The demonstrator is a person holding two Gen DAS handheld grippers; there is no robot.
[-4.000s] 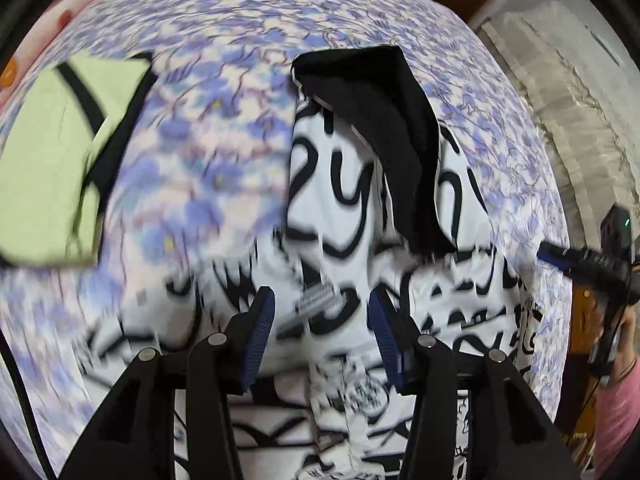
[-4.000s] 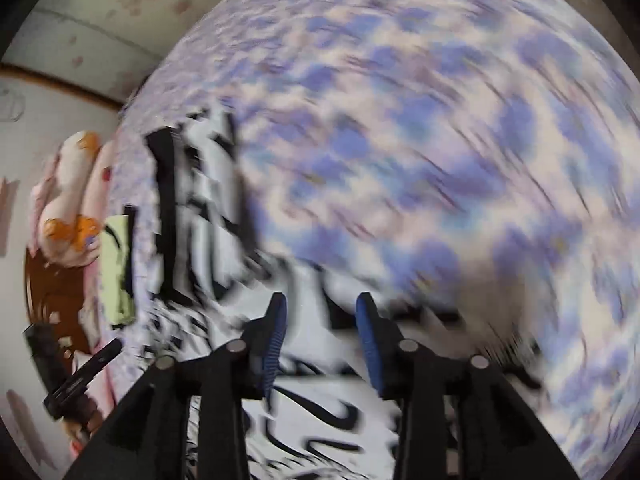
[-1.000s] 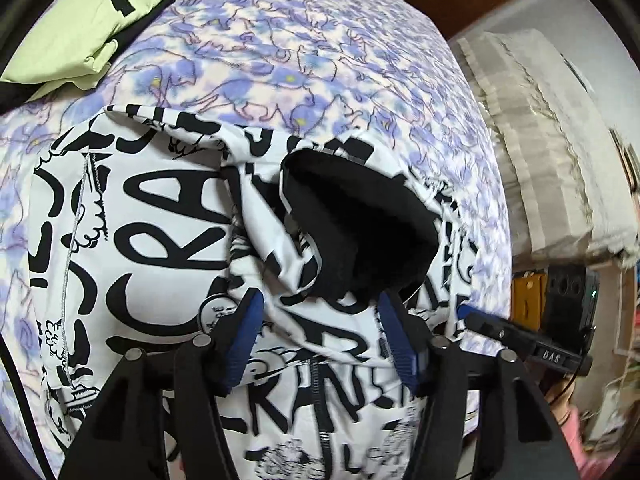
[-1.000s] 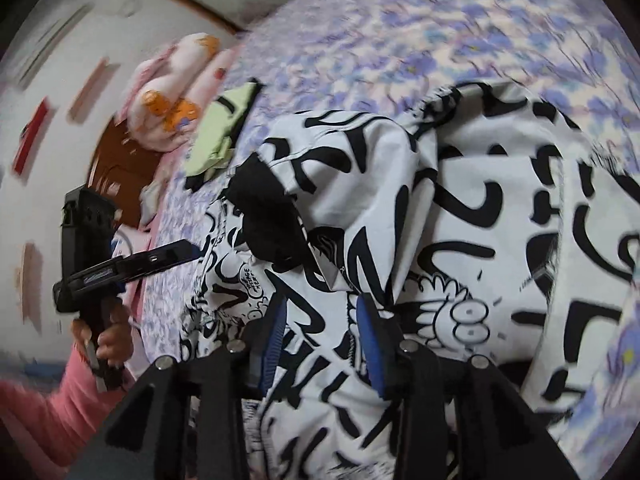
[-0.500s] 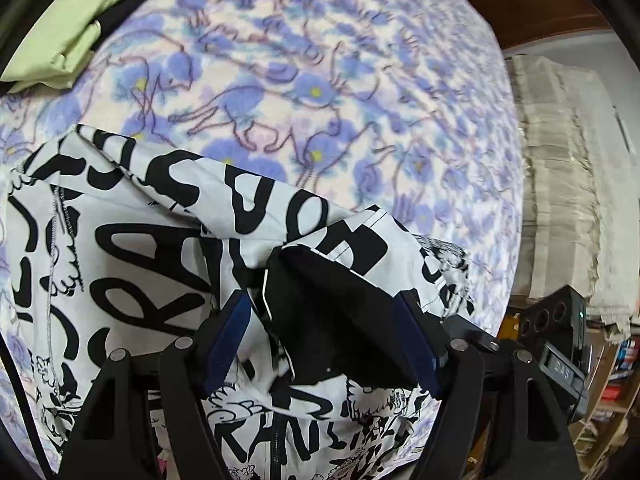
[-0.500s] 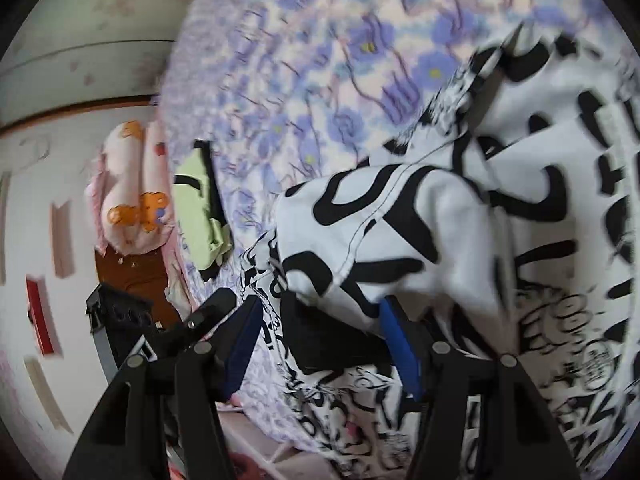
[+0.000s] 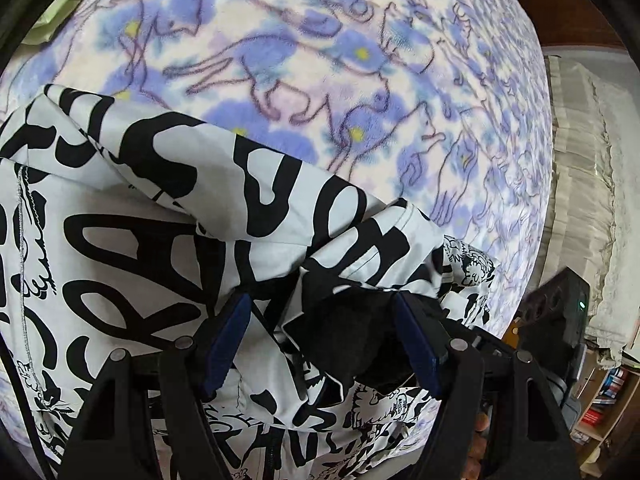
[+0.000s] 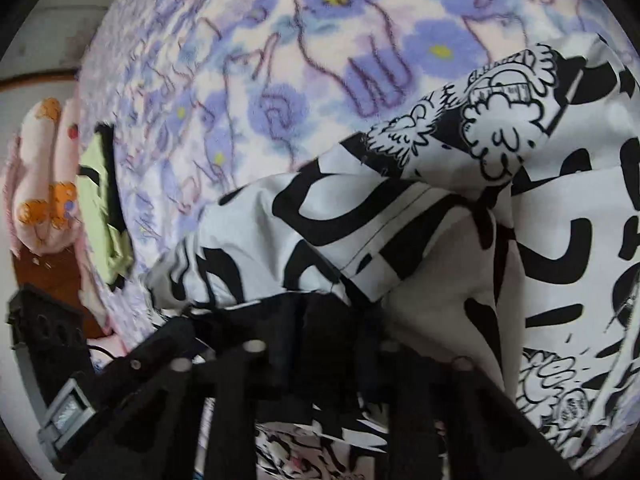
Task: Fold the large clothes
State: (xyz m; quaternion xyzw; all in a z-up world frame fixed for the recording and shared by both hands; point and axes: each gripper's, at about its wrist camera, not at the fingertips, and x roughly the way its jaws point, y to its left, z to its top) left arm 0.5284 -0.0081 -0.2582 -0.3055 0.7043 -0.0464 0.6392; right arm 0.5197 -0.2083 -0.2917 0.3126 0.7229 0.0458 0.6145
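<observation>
A white hooded jacket with bold black lettering lies spread on the floral bed blanket. Its hood with black lining is bunched up at the near edge. My left gripper stands wide, blue pads on either side of the lining and not squeezing it. In the right wrist view the same jacket fills the right side. My right gripper has its jaws closing, with black lining pinched and draped between the fingers so that the pads are hidden.
A folded lime-green garment lies further off on the blanket, next to a pink pillow. A cream cover and a bookshelf lie beyond the bed's right edge.
Both grippers came down closer to the hood. The left jaws spread wider around the black lining. The right jaws opened, then narrowed onto the lining.
</observation>
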